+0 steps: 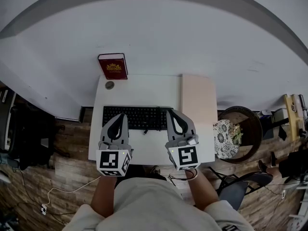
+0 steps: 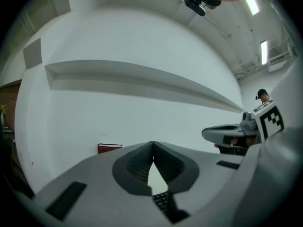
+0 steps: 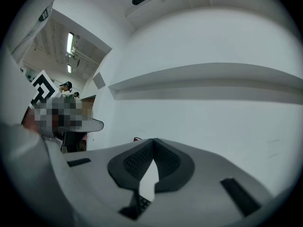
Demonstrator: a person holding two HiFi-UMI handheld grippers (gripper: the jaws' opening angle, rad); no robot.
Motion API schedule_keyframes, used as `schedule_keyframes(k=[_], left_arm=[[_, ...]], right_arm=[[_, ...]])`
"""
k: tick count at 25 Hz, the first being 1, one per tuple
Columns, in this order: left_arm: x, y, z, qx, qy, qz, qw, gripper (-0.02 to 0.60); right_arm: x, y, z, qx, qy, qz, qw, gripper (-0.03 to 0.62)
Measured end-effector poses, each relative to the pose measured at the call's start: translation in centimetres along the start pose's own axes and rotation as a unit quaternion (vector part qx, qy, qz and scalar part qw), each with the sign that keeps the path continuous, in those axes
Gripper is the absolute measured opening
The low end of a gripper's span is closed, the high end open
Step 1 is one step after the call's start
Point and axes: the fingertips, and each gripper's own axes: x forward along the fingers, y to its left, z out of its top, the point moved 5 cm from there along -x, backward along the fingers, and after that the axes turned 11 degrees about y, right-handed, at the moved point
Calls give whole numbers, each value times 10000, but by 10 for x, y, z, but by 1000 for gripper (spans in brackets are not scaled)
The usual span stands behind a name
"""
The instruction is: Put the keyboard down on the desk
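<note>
Black keyboard point(image 1: 139, 118) lies flat on white table point(image 1: 144, 88). Left tongs point(image 1: 123, 115) and right tongs point(image 1: 169, 112) both pressed together (nothing between), above keyboard near edge.

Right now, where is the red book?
In the head view, the red book stands at the desk's far left corner against the wall, just behind a small round object.

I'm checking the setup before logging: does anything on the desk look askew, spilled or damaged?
Nothing stands out. The keyboard lies square to the front edge of the desk, the red book sits at the back by the wall with a small round thing before it, and no spill or damage shows.
</note>
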Motion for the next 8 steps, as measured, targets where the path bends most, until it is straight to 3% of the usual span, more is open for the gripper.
schedule_keyframes(k=[8], left_arm=[[4,-2,-1,49,36,7,10000,11]], right_arm=[[-1,-4,5,-69,-71,1,10000,3]])
